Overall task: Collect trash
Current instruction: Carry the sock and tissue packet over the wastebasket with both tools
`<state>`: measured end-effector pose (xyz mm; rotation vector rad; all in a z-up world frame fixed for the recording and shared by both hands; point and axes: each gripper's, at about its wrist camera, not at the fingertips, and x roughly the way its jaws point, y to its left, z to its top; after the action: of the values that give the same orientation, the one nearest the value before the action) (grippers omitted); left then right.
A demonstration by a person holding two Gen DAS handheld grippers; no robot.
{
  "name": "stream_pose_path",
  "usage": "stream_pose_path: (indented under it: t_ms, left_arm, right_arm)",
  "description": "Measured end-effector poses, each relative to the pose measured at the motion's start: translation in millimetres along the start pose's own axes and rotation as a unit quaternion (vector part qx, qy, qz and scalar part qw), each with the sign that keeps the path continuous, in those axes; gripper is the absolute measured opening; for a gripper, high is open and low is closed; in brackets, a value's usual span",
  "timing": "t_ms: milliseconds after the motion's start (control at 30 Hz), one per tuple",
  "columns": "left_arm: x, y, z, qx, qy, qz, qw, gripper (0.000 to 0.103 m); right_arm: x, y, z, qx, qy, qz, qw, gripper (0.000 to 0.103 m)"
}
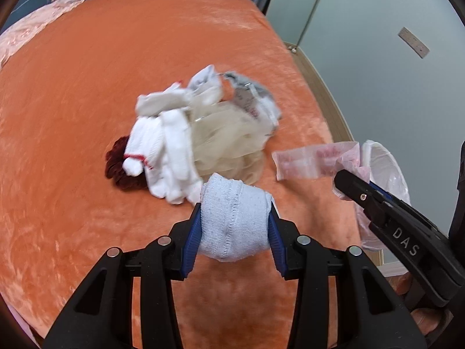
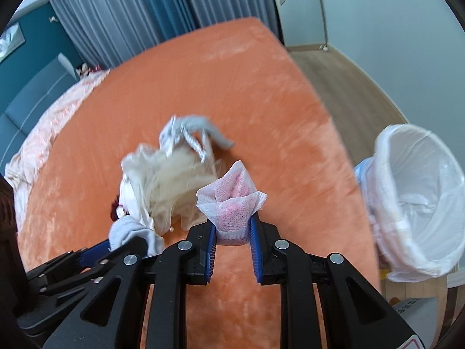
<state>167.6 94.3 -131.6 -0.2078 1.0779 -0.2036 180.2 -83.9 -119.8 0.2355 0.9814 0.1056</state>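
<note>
My left gripper (image 1: 235, 207) is shut on a rolled pale blue-white sock (image 1: 237, 221), held above the orange bed. My right gripper (image 2: 234, 222) is shut on a crumpled pink and white packet (image 2: 232, 200), also lifted off the bed. In the left wrist view the packet (image 1: 314, 160) hangs from the right gripper (image 1: 347, 181) next to the bin. The white-lined trash bin (image 2: 418, 200) stands off the bed's right edge. The left gripper (image 2: 125, 240) with its sock shows at the lower left of the right wrist view.
A pile (image 1: 189, 139) of white socks, beige tulle, a grey sock and a dark red item lies mid-bed on the orange blanket (image 1: 87, 87). A pink quilt (image 2: 46, 133) lies along the far left. Wooden floor (image 2: 343, 81) and a pale wall are at the right.
</note>
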Motion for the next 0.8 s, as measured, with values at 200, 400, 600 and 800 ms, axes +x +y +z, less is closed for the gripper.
stream_pose_path:
  t_ms: [200,400,600,800]
  left_arm:
    - [-19,-51,9,0.042,-0.023,-0.015,0.9987,0.04]
    - [-30,-103,15,0.085,-0.042,-0.032,0.995,0.04]
    - [-32,-165,19,0.13,-0.056,-0.052,0.9886,0.04]
    - [-33,-219,16,0.171,-0.062,-0.07,0.9809,0.04]
  right_arm:
    - [-49,-32,13,0.018,-0.054,-0.004,0.998,0.019]
    - [-92,-74,26,0.035,-0.099,-0.02,0.994,0.019]
    - [-123,-119,30,0.056,-0.131,-0.042,0.989,0.019]
    - [-146,-161,26,0.081,-0.149,-0.066,0.983,0.019]
